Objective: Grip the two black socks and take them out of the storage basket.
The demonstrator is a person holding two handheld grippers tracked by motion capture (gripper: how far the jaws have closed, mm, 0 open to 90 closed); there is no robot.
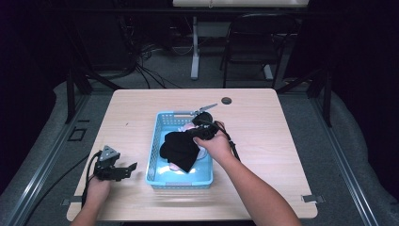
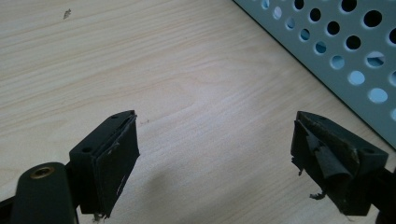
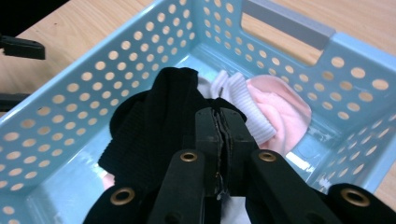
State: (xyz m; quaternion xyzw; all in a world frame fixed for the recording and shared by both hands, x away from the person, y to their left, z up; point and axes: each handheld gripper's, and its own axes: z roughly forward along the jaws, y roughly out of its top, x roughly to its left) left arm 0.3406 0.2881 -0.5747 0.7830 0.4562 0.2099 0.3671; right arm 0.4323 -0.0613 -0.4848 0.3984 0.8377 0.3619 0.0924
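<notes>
Right gripper [image 3: 223, 122] is clamped on the black sock [image 3: 159, 116] inside the blue basket [image 3: 60, 98], left gripper [image 2: 215, 158] gaping idle over the table [image 2: 140, 60], and that thin pinch may slip or snag the pink-and-white socks [image 3: 275, 107] as it lifts.

Right gripper [image 3: 223, 116] jaws pressed together, over black sock [image 3: 154, 126] in light blue perforated basket [image 3: 70, 93]; white and pink socks [image 3: 275, 109] just beside.
</notes>
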